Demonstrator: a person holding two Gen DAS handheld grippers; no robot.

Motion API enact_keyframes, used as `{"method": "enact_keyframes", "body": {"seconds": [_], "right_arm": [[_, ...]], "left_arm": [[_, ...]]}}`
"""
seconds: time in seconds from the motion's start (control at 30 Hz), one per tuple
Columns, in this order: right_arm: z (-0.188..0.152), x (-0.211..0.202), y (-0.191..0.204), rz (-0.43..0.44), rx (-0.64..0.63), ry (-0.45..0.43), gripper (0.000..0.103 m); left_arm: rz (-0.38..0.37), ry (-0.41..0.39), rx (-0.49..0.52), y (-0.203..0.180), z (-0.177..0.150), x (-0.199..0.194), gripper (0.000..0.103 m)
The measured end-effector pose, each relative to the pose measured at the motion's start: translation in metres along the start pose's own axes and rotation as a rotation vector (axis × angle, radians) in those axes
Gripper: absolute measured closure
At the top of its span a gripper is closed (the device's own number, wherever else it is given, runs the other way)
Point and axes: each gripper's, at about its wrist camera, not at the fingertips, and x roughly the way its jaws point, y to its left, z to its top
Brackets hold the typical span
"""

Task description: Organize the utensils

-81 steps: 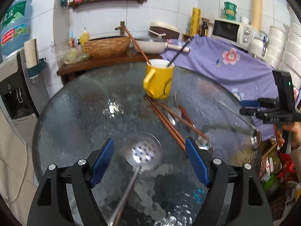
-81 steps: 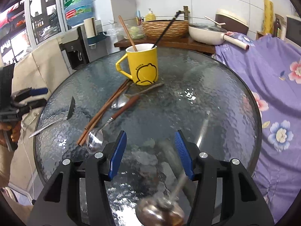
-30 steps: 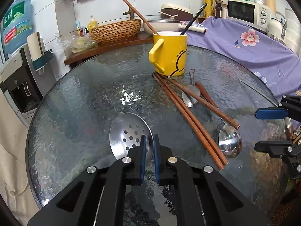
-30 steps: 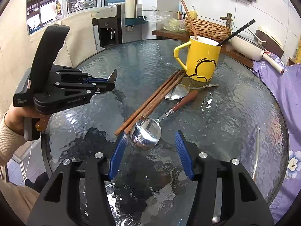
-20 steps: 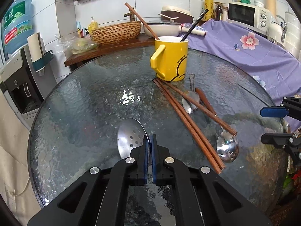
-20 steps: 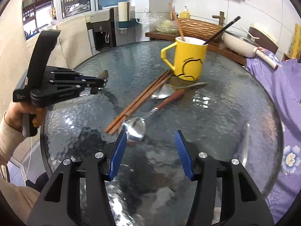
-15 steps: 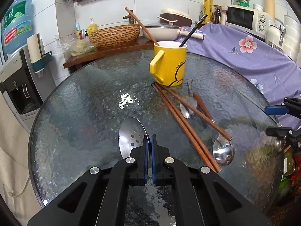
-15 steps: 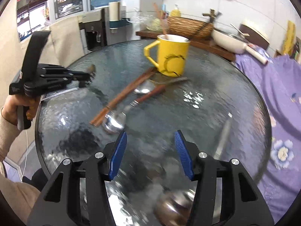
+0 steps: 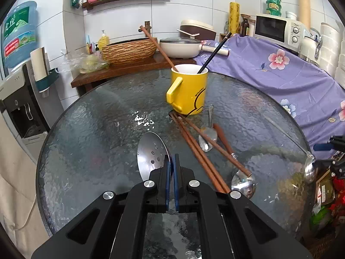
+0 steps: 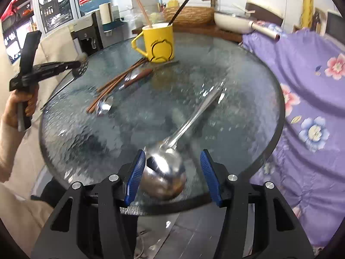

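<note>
The left claw, a black two-finger tool with blue pads, has its jaws pressed together on the neck of a perforated steel skimmer spoon, gripped edge-on between the pads. From the right wrist view the left hand wraps around the tool's pistol handle, with a pale sleeve below it, and the claw is carried level above the round glass desk. The right claw, black with blue pads too, points steeply down with its jaws standing apart, either side of the bowl of a steel ladle; whether the pads touch it cannot be told.
</note>
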Motion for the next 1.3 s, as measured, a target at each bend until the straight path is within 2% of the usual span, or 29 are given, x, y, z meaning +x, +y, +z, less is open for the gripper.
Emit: {"method": "enact_keyframes", "body": {"seconds": [0.27,0.4,0.5,0.7,0.8,0.97,1.1,1.23,1.3], "right_arm": [[-0.014,0.011,-0.019,0.186,0.079,0.034,0.049],[-0.017,0.022,-0.012,0.211,0.059,0.074,0.05],[-0.016,0.023,-0.006,0.23,0.057,0.073,0.055],[-0.008,0.025,0.011,0.217,0.024,0.058,0.057],[0.0,0.027,0.021,0.199,0.004,0.065,0.067],[0.009,0.029,0.035,0.225,-0.021,0.081,0.077],[0.018,0.033,0.041,0.267,-0.01,0.084,0.091],[0.026,0.034,0.048,0.281,-0.032,0.082,0.098],[0.032,0.033,0.053,0.283,-0.048,0.081,0.098]], "left_arm": [[-0.02,-0.032,0.004,-0.005,0.01,-0.011,0.1],[-0.018,-0.047,0.011,-0.008,0.015,-0.016,0.1],[-0.016,-0.053,0.014,-0.009,0.018,-0.019,0.1],[-0.017,-0.058,0.013,-0.009,0.017,-0.021,0.1],[-0.019,-0.062,0.01,-0.008,0.016,-0.022,0.1],[-0.02,-0.069,0.007,-0.006,0.014,-0.026,0.1],[-0.025,-0.081,0.005,-0.004,0.015,-0.029,0.1],[-0.034,-0.096,0.005,-0.004,0.016,-0.033,0.1],[-0.036,-0.105,0.008,-0.005,0.015,-0.035,0.1]]}}
